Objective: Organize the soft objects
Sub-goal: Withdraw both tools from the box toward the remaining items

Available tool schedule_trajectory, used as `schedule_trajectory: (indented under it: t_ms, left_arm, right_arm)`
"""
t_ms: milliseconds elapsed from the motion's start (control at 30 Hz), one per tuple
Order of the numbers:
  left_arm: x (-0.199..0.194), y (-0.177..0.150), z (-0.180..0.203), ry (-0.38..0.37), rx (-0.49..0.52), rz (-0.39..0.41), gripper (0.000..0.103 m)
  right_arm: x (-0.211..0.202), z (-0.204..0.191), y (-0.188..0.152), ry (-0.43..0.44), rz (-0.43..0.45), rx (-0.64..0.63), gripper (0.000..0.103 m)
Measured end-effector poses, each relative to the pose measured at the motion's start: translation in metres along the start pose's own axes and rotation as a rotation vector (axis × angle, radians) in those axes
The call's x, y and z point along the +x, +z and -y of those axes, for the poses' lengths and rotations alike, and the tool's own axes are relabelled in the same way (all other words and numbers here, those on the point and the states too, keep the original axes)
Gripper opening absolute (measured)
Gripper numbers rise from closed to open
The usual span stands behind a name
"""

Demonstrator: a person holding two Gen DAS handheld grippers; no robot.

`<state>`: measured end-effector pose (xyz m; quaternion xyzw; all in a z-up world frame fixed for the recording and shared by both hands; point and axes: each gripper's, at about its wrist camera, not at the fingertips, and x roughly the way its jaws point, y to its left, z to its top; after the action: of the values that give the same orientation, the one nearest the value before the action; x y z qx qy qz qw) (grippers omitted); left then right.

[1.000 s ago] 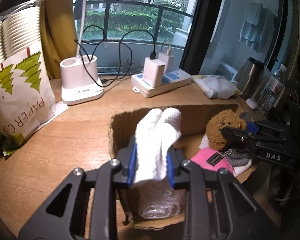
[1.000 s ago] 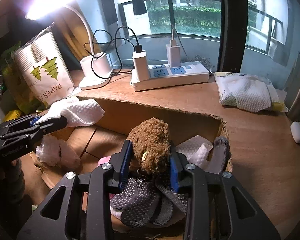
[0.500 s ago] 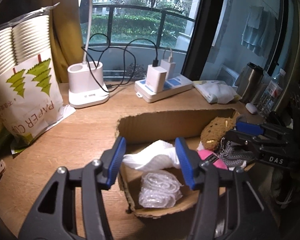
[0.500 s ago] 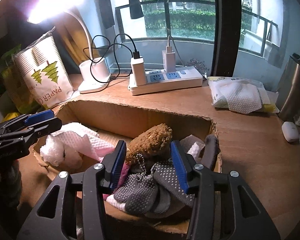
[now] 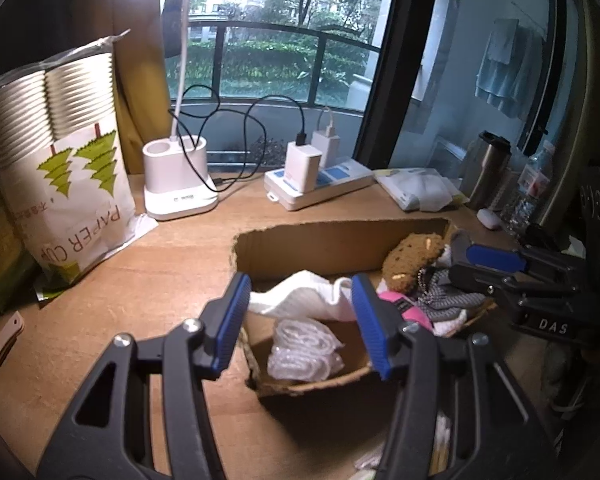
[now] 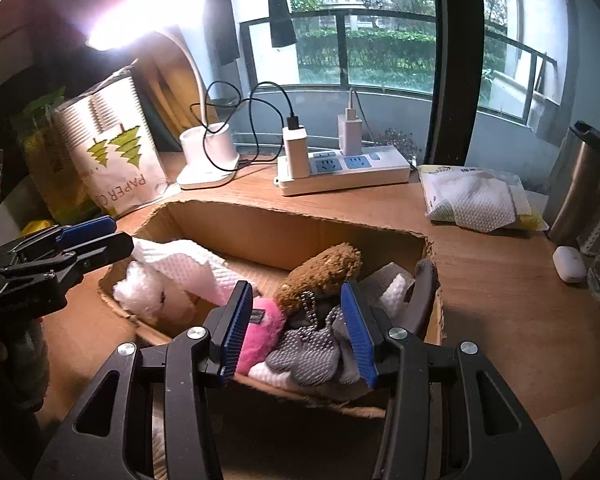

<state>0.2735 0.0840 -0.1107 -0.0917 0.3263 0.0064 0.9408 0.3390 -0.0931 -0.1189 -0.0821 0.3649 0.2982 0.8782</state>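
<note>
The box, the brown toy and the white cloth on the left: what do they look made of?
Box: plain brown corrugated cardboard, matte, with ragged torn rims. Brown toy: plush, with a nubby fuzzy pile and a metal ball chain hanging from it. White cloth: soft and dimpled; it looks like embossed paper towel or waffle-weave fabric, and I can't tell which. Under it lies something fluffy and white.

rough torn cardboard box [image 6: 292,236] on a matt wood table [image 6: 500,292] holds a fuzzy brown plush [image 6: 320,272].
</note>
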Motion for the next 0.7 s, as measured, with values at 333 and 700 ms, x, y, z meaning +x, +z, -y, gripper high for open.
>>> schedule_trajectory:
  t_ms: [333, 700]
  left_arm:
    - [-0.025, -0.011, 0.003, -0.004, 0.007, 0.021, 0.055]
    - [-0.051, -0.026, 0.001, -0.014, 0.01, 0.049, 0.065]
  right_arm:
    - [-0.019, -0.021, -0.008, 0.01, 0.011, -0.024, 0.049]
    - [-0.035, -0.041, -0.02, 0.012, 0.021, -0.04, 0.05]
